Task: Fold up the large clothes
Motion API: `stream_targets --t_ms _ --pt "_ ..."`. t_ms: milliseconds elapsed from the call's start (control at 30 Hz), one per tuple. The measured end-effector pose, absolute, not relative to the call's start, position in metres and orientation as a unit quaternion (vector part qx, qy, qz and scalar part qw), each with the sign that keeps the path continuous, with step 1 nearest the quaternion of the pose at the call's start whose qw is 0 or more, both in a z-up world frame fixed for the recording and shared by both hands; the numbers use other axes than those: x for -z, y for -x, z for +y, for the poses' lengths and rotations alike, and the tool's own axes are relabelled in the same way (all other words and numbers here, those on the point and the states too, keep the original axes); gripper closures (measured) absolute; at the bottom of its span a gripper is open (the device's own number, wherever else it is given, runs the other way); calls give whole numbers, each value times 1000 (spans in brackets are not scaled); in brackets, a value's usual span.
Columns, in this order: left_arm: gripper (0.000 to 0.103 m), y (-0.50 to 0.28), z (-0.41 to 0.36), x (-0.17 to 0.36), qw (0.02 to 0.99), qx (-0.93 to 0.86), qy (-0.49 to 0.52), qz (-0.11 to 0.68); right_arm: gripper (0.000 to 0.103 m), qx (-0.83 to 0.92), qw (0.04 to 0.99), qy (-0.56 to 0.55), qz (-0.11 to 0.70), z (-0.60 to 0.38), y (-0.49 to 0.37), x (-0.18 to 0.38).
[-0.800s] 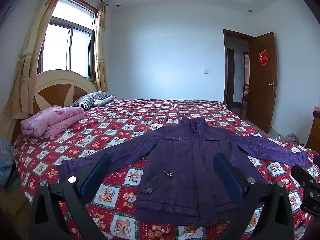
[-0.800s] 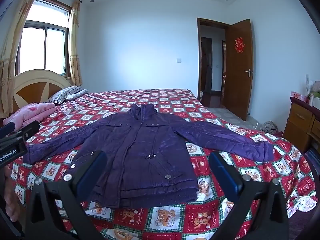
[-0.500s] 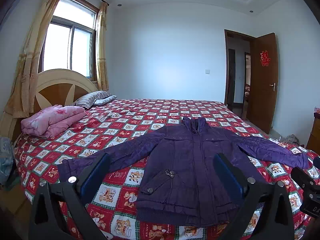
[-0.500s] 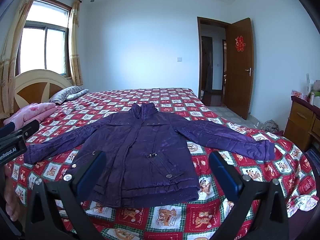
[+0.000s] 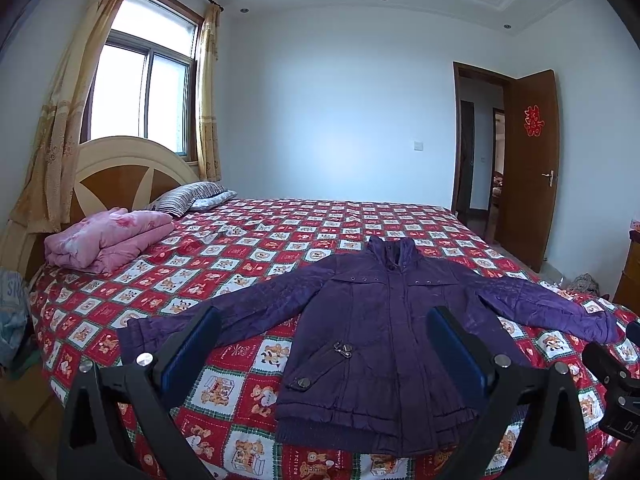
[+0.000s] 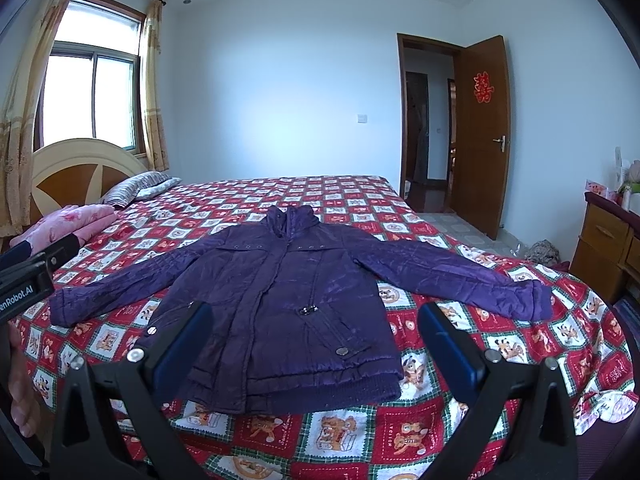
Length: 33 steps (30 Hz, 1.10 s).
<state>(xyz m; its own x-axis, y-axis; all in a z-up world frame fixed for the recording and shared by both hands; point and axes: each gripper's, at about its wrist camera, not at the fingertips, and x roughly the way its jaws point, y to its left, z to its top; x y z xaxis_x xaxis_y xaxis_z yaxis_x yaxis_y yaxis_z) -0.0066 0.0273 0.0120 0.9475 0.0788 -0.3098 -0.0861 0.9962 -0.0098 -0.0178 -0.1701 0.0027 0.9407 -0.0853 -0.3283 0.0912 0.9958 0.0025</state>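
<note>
Both the left gripper (image 5: 324, 344) and right gripper (image 6: 314, 338) hover spread wide and empty over the purple jacket (image 6: 280, 292) on the bed (image 6: 400, 432), whose slick padded fabric could slip from a shallow pinch.

The left gripper (image 5: 324, 340) has a black angular frame with silver screws, and its fingers (image 5: 192, 344) carry flat blue pads; the right gripper (image 6: 314, 338) matches it; white lettering marks the left gripper's black body in the right wrist view.
</note>
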Motion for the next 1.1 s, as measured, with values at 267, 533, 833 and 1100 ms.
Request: stream_targets --t_ms 267,533,833,1100 --pt "1 7 28 -12 987 -43 12 157 0 41 984 -15 170 -170 18 -1" --pt "1 7 28 -11 986 -46 13 158 0 41 984 -6 171 -166 18 -2" --pt "1 8 27 -10 986 -46 13 158 0 40 986 -6 162 -165 18 -1" --pt "1 8 26 -10 986 -46 13 159 0 40 985 -3 169 -166 18 -1"
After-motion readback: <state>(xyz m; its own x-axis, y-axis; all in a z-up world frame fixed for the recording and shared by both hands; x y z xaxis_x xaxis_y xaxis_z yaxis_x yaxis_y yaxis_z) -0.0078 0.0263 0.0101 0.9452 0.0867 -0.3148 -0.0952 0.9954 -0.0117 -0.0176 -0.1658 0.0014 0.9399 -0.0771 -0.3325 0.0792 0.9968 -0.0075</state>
